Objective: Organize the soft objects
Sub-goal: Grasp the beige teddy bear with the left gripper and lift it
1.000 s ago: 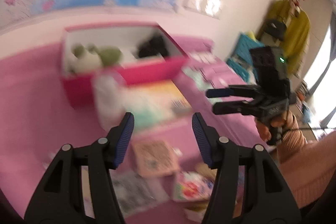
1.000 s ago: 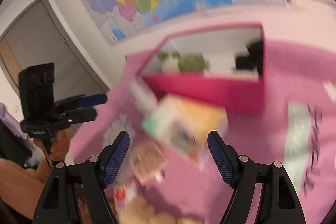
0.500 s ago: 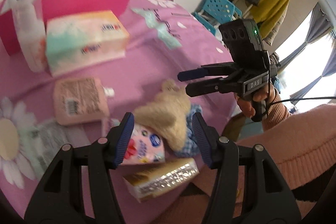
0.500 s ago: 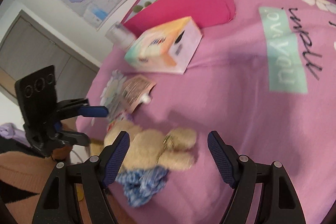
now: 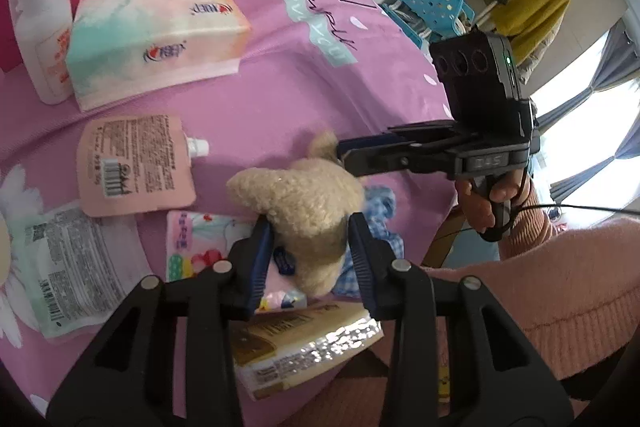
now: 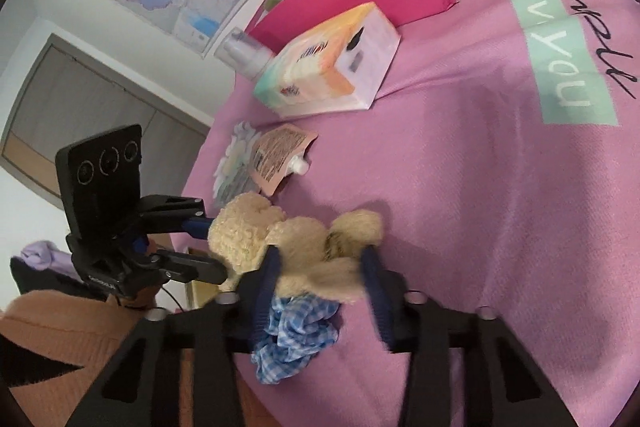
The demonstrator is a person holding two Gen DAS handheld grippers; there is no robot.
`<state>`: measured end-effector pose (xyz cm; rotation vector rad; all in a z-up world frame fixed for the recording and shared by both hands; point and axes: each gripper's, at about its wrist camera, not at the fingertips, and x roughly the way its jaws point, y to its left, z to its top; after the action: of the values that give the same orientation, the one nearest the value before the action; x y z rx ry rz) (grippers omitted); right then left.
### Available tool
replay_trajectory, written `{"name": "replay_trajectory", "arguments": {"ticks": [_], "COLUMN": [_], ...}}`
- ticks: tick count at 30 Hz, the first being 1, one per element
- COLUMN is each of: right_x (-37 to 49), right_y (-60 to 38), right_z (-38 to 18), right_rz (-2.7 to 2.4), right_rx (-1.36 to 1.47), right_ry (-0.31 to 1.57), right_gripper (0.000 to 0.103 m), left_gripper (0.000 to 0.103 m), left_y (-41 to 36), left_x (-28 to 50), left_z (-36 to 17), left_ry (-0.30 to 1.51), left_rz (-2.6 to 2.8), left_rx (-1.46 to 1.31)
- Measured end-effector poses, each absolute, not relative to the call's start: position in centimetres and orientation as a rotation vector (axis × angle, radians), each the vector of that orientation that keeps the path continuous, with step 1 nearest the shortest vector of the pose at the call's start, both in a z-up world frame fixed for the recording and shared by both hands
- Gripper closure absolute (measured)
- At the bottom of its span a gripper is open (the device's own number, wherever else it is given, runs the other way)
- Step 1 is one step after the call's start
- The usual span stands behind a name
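Now the plush bear lies on the pink bedspread, pinched between the just-closed blue pads of both the left gripper and the right gripper.

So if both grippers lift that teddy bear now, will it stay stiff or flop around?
Probably floppy: the teddy bear dents where the left gripper and right gripper, whose fingers have just been closing, pinch it. It looks light, being fluffy plush. Its blue checked cloth hangs loose and may dangle or snag.
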<state>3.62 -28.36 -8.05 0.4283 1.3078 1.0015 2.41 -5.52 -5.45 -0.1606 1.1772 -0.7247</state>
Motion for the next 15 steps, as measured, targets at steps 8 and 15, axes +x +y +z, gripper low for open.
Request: {"name": "replay_trajectory", "arguments": {"ticks": [8,15], "right_x": [4.5,5.6], "right_y": [-28.6,-28.6], "right_z": [-7.7,-8.5], "right_rz": [0.950,0.904], "right_rx": [0.445,0.437], "right_ry": [1.251,1.255], "right_gripper": [0.080,0.057], "left_gripper": [0.065,0.065], "left_y": [-4.6,-3.4], "left_x": [3.5,3.6], "left_z": [-5.5,-6.2], "left_ry": [1.149,1.165], "left_rz": [-0.687,-0.663], "left_rx": [-0.180,-0.192]}}
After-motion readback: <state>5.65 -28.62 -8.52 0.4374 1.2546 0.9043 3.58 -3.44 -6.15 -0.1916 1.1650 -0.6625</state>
